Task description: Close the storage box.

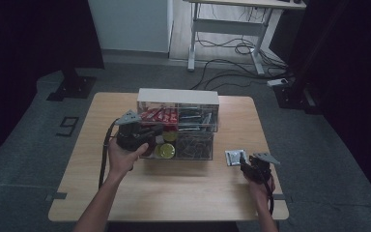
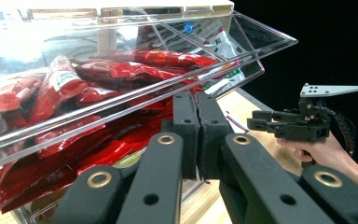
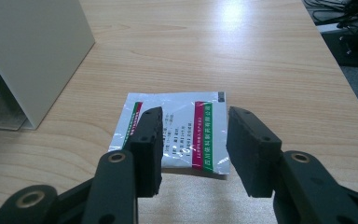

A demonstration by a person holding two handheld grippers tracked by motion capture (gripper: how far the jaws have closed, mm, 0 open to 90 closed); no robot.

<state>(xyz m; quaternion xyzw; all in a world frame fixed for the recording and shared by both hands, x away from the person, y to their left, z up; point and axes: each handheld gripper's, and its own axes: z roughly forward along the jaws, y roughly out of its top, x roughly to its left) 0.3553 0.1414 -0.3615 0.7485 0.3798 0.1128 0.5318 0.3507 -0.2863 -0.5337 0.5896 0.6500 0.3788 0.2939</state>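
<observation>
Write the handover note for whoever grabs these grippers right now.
Left gripper: jaws shut, at the front of the tilted-open clear bin of red packets; whether it pinches the bin's edge is unclear.
Right gripper: open, jaws either side of the silver packet, not closed on it.
The silver packet lies flat on the table, right of the organizer.
Done: bin open.
Left: probably grasp the packet and put it in a bin.

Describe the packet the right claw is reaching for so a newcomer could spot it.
Start at the clear organizer mid-table, then look right to the bare wood beside it. The flat silver packet lies there alone before the open right claw, marked by red and green stripes, unlike the organizer's red packets.
</observation>
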